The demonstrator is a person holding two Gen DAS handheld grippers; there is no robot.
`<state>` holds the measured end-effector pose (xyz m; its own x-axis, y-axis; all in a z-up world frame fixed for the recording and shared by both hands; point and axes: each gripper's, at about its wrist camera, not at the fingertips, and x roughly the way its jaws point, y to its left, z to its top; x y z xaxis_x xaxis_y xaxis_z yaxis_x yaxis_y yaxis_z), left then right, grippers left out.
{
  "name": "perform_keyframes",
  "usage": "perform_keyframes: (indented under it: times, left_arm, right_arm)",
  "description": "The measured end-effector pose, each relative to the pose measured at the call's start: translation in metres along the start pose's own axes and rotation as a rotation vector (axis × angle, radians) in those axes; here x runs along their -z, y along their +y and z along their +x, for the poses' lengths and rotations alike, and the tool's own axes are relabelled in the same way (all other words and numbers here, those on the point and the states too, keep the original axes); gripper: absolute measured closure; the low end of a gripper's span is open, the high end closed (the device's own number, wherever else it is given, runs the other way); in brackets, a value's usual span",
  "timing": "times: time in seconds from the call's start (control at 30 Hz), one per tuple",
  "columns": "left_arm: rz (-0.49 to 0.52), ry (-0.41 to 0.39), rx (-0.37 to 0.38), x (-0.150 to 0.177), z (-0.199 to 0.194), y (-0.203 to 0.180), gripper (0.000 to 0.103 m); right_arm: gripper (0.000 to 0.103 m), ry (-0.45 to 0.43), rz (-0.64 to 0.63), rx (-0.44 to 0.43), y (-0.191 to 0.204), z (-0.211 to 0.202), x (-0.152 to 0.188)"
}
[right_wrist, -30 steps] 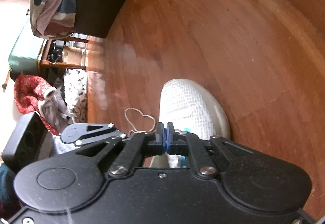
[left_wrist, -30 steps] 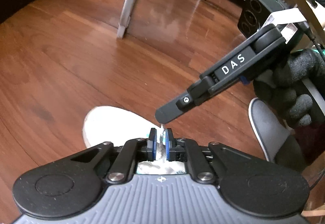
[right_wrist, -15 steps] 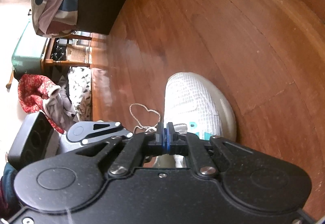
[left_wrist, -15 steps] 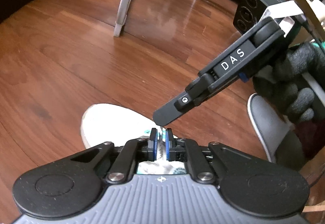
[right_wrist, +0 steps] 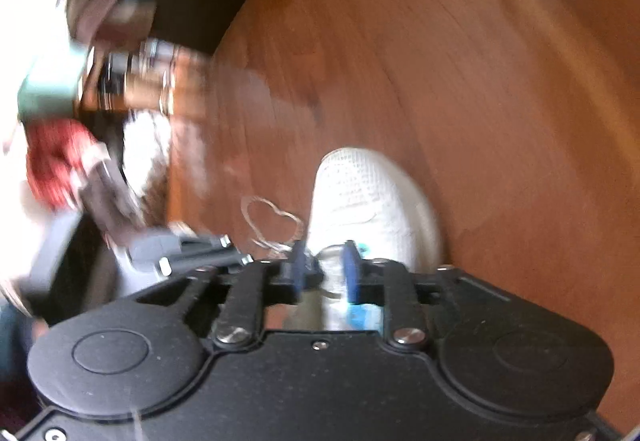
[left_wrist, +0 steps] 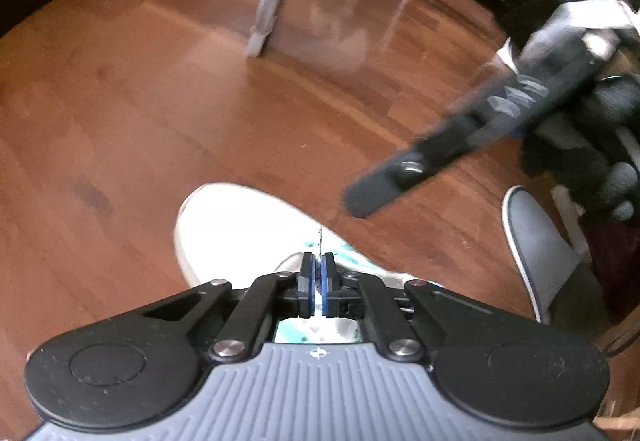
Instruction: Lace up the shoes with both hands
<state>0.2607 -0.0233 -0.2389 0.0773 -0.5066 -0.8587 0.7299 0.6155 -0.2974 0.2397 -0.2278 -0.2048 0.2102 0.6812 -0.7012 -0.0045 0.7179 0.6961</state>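
The white mesh-toed sneaker with teal accents (left_wrist: 240, 225) was found on the polished wooden floor (left_wrist: 120, 121), near and below both tools. The left gripper (left_wrist: 319, 281) was clenched on a thin pale cord lace (left_wrist: 321, 237). The right gripper (right_wrist: 323, 269) was opening, its jaws parted with no lace seen pressed between them. A loose loop of lace (right_wrist: 272, 221) lay left of the toe. Risk was judged: the slick, thin cord could slip free or snag during the hand-over.
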Motion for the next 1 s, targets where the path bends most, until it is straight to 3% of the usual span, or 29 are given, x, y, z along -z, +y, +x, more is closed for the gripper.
perform_keyframes:
  times: [0.07, 0.17, 0.33, 0.4, 0.43, 0.53, 0.8, 1.0]
  left_arm:
    - [-0.046, 0.024, 0.001, 0.002, 0.004, 0.008, 0.102]
    - [-0.088, 0.049, 0.012, 0.004, 0.009, 0.014, 0.102]
    - [-0.092, 0.086, 0.059, 0.002, 0.016, 0.007, 0.103]
    - [-0.094, 0.113, 0.068, 0.002, 0.022, 0.004, 0.103]
    - [-0.099, 0.128, 0.072, 0.002, 0.025, 0.004, 0.103]
    - [-0.139, 0.162, 0.081, 0.002, 0.034, 0.006, 0.103]
    - [-0.212, 0.179, 0.038, -0.005, 0.04, 0.015, 0.103]
    - [-0.205, 0.183, 0.031, -0.006, 0.044, 0.014, 0.103]
  right_arm:
    - [0.068, 0.077, -0.243, 0.054, 0.028, 0.007, 0.004]
    - [0.068, 0.163, -0.49, 0.112, 0.061, 0.023, 0.024]
    - [0.069, 0.195, -0.856, 0.405, 0.091, 0.054, 0.059]
    - [0.072, 0.208, -0.843, 0.418, 0.091, 0.058, 0.058]
    - [0.083, 0.215, -0.824, 0.423, 0.089, 0.06, 0.057]
    - [0.091, 0.232, -0.759, 0.432, 0.084, 0.063, 0.051]
    - [0.095, 0.202, -0.604, 0.385, 0.062, 0.055, 0.04]
    - [0.095, 0.196, -0.578, 0.364, 0.058, 0.054, 0.036]
